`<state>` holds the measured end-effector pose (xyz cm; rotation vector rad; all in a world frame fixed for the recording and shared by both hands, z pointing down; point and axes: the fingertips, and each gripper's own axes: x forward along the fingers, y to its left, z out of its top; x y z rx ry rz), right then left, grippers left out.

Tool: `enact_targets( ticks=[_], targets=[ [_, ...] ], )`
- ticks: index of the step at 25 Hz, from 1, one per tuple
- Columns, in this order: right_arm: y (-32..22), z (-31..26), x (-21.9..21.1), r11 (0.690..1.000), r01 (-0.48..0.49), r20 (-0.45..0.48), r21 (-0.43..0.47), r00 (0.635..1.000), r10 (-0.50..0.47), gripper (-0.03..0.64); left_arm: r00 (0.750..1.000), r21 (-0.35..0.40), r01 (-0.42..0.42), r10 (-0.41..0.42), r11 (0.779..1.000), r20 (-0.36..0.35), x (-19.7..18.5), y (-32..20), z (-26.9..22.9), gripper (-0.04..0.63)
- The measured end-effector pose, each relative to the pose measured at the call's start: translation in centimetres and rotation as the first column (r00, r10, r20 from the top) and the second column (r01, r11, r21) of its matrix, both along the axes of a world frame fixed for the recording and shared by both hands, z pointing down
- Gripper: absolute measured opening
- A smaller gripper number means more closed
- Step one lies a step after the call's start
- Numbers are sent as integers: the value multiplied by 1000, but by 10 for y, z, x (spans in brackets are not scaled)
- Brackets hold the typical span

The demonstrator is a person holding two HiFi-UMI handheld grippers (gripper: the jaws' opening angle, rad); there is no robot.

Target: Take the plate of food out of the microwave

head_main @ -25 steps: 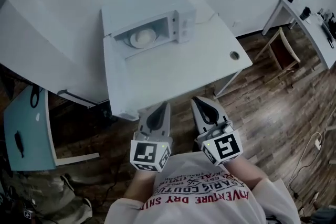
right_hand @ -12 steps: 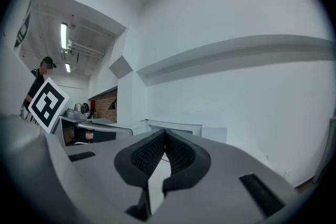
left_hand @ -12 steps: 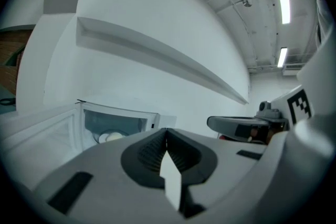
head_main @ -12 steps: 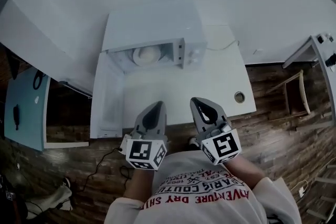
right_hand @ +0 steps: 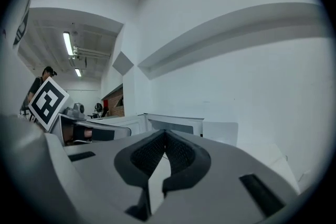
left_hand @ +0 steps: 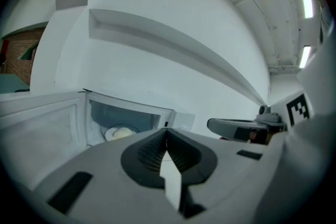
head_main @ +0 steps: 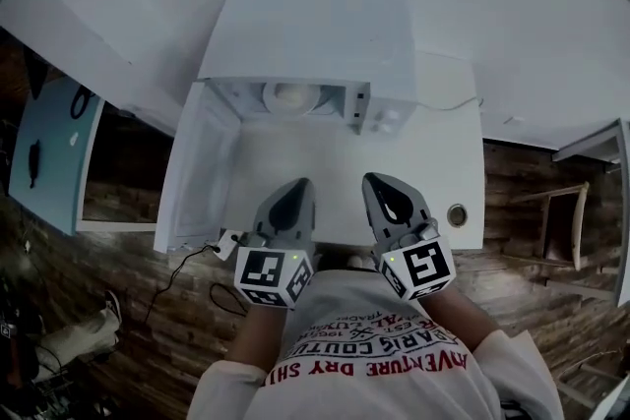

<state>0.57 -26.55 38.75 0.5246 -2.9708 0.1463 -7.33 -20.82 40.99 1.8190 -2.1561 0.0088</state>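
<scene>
Plate of food [head_main: 291, 96] sat inside the open microwave [head_main: 315, 30] at the back of the bench [head_main: 433, 162], well ahead of both claws. Left claw [head_main: 298, 186] and right claw [head_main: 380, 180] hovered side by side over the bench's near part, each shut tight and holding nothing.

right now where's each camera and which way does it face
Head view: on the person's head, facing steeply down at the open white microwave on the white table; left gripper, right gripper and shirt show.
Left gripper view: on the left gripper, facing along its shut jaws at the white plate of food inside.
Right gripper view: on the right gripper, facing along shut jaws at the microwave front.
Shared: each gripper view shows the other gripper.
</scene>
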Motion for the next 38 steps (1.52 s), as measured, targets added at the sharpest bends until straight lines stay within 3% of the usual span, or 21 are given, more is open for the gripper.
enact_targets(
  ticks=[8, 16, 20, 24, 25, 27, 28, 31, 36, 38],
  targets=[
    [-28, 15, -57, 999, 25, -46, -42, 999, -27, 11, 998, -21, 62, -62, 998, -17, -65, -29, 11, 6],
    [-60, 39, -103, 1000, -9, -110, -30, 994, 6, 11, 993, -103, 84, -92, 991, -78, -118, -52, 58, 6],
    [-70, 61, -119, 999, -25, -149, -38, 989, 19, 11, 980, -125, 48, -71, 991, -185, -130, -64, 90, 6],
    [-75, 83, -134, 998, -21, -181, -53, 983, 11, 11, 955, -149, 60, -100, 987, -279, -148, -75, 120, 8],
    [-75, 88, -136, 998, -19, -190, -58, 982, 7, 11, 941, -150, 71, -116, 986, -319, -151, -77, 128, 9],
    [-75, 96, -140, 998, -15, -205, -65, 979, 2, 11, 889, -140, 97, -149, 985, -433, -157, -80, 141, 45],
    [-75, 99, -141, 998, -16, -211, -69, 978, 1, 11, 855, -136, 107, -161, 985, -493, -159, -81, 147, 79],
    [-75, 103, -144, 997, -23, -213, -79, 977, 6, 11, 746, -135, 126, -183, 983, -641, -163, -85, 166, 97],
    [-77, 114, -148, 996, -29, -233, -83, 972, 9, 11, 588, -112, 151, -180, 982, -788, -167, -97, 183, 103],
    [-78, 119, -148, 996, -31, -246, -81, 969, 10, 11, 537, -103, 161, -174, 982, -825, -169, -106, 187, 106]
  ],
)
